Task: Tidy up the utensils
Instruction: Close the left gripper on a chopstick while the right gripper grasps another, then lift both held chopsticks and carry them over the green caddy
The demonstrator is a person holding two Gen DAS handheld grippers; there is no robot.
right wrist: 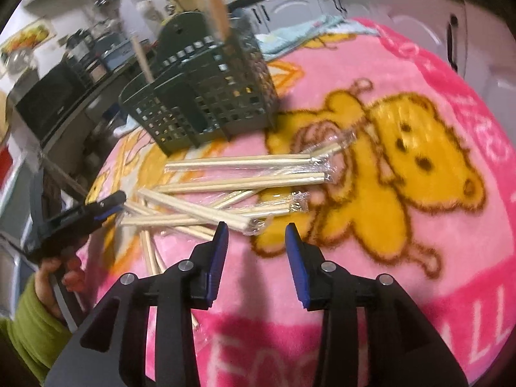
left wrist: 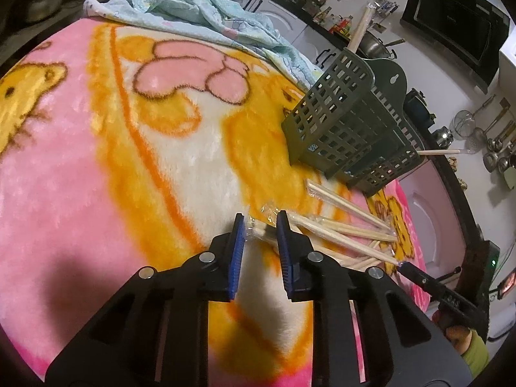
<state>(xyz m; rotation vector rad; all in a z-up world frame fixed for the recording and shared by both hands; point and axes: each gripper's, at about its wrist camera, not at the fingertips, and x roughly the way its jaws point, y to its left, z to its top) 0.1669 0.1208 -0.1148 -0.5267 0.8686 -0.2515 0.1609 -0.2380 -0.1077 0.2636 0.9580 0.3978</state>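
Left wrist view: left gripper (left wrist: 260, 220) narrow, blue pads either side of one plastic-wrapped chopstick pair (left wrist: 258, 230); real pinch or not, cannot tell. Right wrist view: right gripper (right wrist: 256, 230) partly open, nothing between pads, tips just beside chopstick pile (right wrist: 232, 190). Pile lies scattered on pink bear blanket (right wrist: 403, 242). Green slotted utensil holder (right wrist: 206, 96) stands behind pile, few wooden sticks already inside. Hand (right wrist: 59, 274) in green sleeve visible at left edge.

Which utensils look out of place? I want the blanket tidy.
The wrapped chopsticks lie criss-crossed in a loose heap on the pink blanket, beside the green holder, which holds only a few.
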